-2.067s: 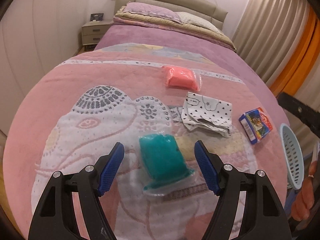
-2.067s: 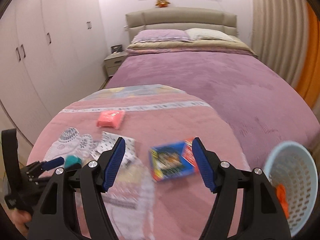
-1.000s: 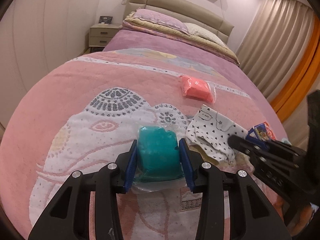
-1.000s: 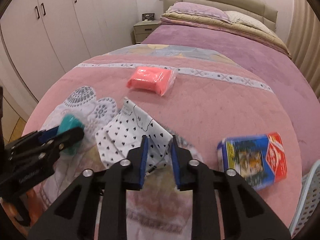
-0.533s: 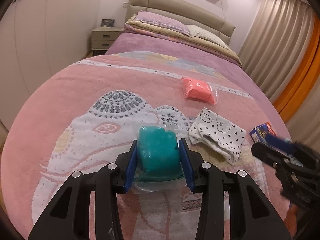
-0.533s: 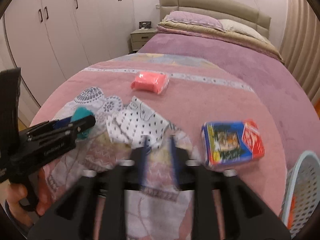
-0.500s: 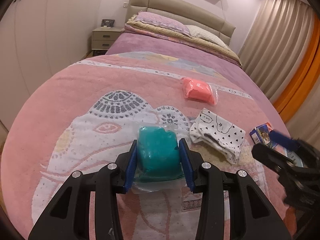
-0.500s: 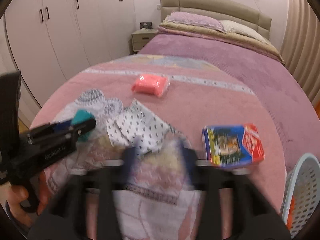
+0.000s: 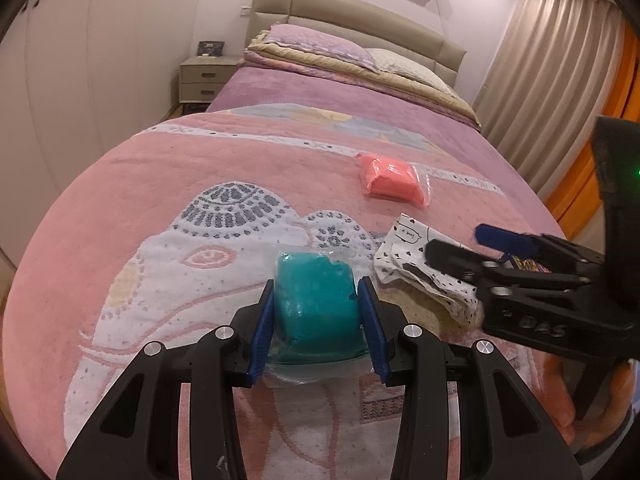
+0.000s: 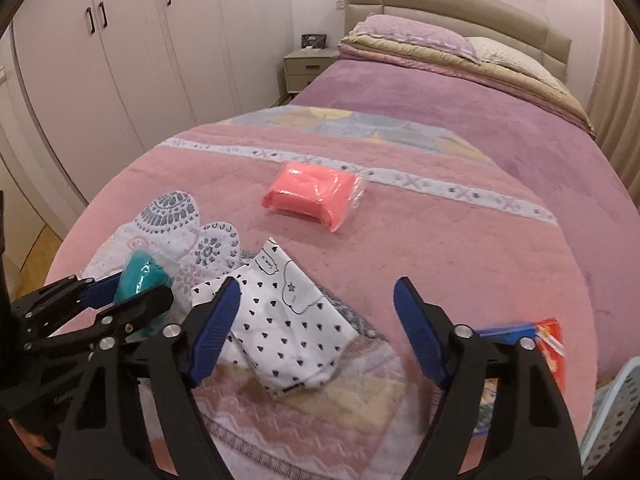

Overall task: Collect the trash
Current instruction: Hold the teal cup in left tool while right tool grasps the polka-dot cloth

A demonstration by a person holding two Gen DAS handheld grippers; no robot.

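The left gripper (image 9: 316, 320) is clamped tight on the teal packet (image 9: 316, 304), both blue pads pressing its sides, down on the near end of the pink elephant blanket (image 9: 120, 208). The packet's clear plastic wrap bunches out below the pads, so its near edge is hard to make out.

The right gripper (image 10: 316, 320) has its jaws wide apart and closing in, hovering over the white heart-print wrapper (image 10: 288, 320). Nothing is pinched yet; the pads sit either side with the wrapper between and below them. In the left wrist view that gripper's black body covers most of the wrapper's right half.

Further up the bed, the pink packet (image 10: 312, 196) lies by itself in its shiny film, well apart from everything else.

The blue and red box (image 10: 548, 344) is mostly hidden behind the right gripper's right finger, just a corner peeking out, and its print is too blurred to read. At the far right edge the light blue basket (image 10: 612, 412) is cut off by the frame, only a slice of its holed wall showing. Can't tell what's in it.
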